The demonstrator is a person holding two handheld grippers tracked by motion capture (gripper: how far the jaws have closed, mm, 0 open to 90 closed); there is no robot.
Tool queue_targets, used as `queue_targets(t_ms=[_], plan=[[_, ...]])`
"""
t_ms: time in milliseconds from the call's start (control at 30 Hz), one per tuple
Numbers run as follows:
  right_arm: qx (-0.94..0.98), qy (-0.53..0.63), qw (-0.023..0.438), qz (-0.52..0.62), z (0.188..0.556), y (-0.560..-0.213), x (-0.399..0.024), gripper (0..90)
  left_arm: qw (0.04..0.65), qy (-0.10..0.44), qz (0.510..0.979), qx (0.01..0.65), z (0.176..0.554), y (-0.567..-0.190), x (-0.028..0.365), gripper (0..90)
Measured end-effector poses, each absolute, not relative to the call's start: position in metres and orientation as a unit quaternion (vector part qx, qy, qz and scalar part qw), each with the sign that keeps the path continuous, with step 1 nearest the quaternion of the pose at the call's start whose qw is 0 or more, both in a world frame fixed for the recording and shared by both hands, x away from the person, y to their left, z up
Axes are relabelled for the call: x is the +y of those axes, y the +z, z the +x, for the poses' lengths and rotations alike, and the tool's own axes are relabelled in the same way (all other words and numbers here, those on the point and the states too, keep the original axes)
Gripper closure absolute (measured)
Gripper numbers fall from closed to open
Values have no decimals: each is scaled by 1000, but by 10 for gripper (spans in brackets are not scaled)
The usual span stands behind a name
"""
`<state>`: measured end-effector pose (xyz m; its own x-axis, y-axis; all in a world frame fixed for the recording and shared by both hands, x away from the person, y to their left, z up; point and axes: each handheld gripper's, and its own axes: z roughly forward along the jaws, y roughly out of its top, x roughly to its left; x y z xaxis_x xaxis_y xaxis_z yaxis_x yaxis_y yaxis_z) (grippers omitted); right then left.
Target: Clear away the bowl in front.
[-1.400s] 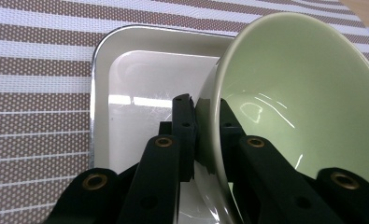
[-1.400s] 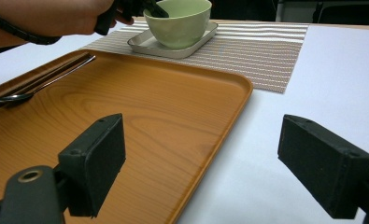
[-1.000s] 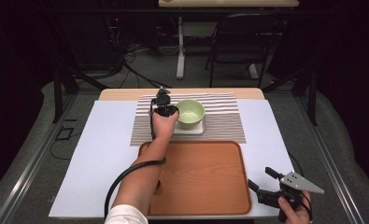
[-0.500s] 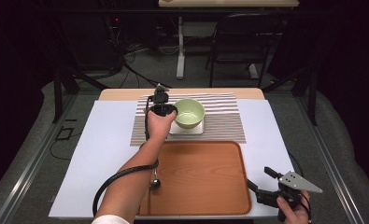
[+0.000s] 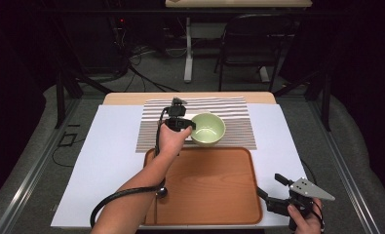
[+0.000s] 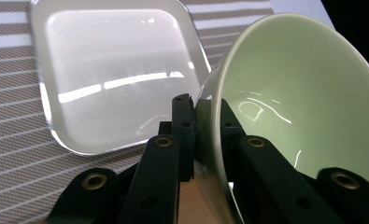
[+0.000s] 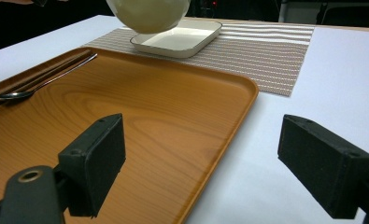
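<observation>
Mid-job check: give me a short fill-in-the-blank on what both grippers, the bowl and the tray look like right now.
1. The left gripper is shut on the rim of the green ____.
2. The bowl hangs above the square white ____.
3. The right gripper has its jaws ____.
4. A spoon lies on the wooden ____.

Missing words: bowl; dish; open; tray

The striped mat (image 5: 229, 127) lies at the table's twelve o'clock, the tray (image 5: 214, 190) just before it at six. A square dish (image 7: 177, 39) sits on the mat (the bowl (image 5: 208, 129) hangs above it). A spoon (image 7: 37, 88) lies in the tray at nine o'clock.
</observation>
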<state>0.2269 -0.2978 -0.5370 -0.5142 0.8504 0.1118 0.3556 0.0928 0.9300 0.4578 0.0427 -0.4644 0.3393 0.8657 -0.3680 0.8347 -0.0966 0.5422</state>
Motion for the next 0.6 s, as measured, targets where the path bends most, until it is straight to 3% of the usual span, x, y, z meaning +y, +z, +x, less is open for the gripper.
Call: queue_targets(t_ms=[600], plan=[[699, 516, 240, 432, 227, -537, -298, 147, 343, -22, 782, 520, 417, -486, 6, 830]])
